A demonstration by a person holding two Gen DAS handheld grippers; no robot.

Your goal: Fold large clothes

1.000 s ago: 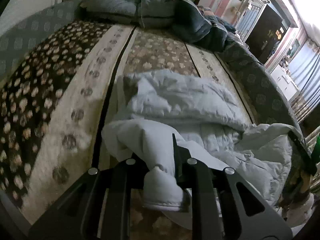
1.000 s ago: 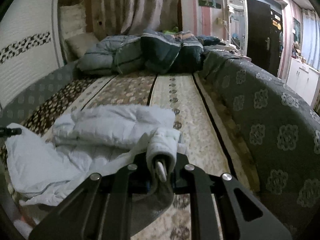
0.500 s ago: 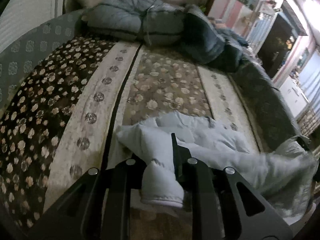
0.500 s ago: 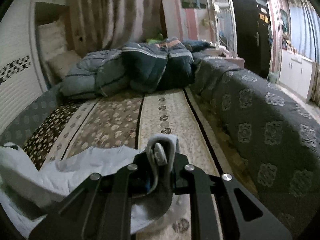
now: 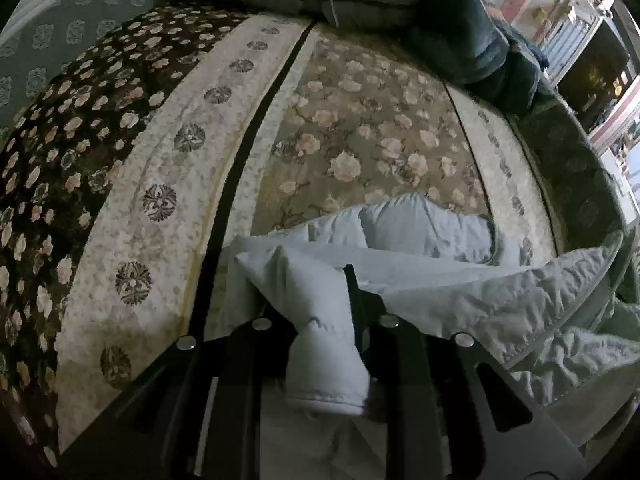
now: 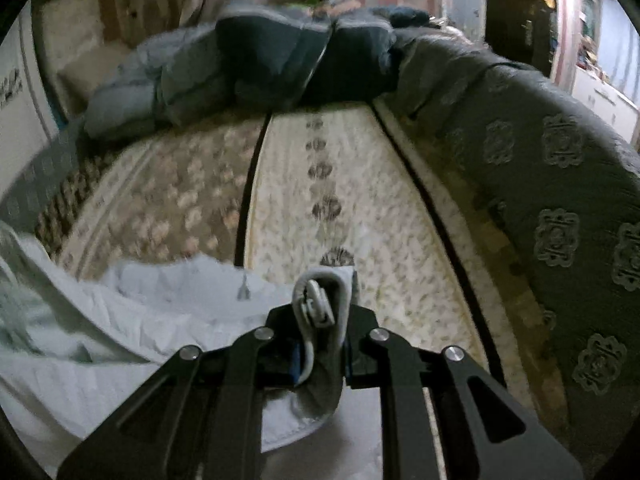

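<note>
Garment: a large pale blue-white quilted padded jacket (image 5: 424, 236), lying bunched at the near end of the bed and partly lifted off it.
Surface: a bed under a floral patterned bedspread with brown, cream and olive stripes (image 5: 360, 128); a heap of dark blue-grey duvets (image 6: 256, 68) sits at the far end, well apart from the jacket.
Left gripper (image 5: 320, 312): jaws closed to a narrow gap, pinching a rolled sleeve or corner end of the jacket, whose stitched edge hangs down toward the camera.
Right gripper (image 6: 320, 312): jaws closed on a grey-trimmed edge with a zip pull (image 6: 316, 304) showing between them; probably the front hem or collar, though the blur leaves that uncertain.
Key relation: the jacket's bulk lies ahead of the left gripper and to its right, and to the left of the right gripper, so the cloth spans between the two hands with its long axis running across the bed.
Nearer hand: the left is closer to the mass of fabric; the right holds only an outlying edge over the cream stripe.
Judged next need: both held ends carried together forward over the body, keeping the span taut.
Risk: slack padding may slump and spoil the fold line.
</note>
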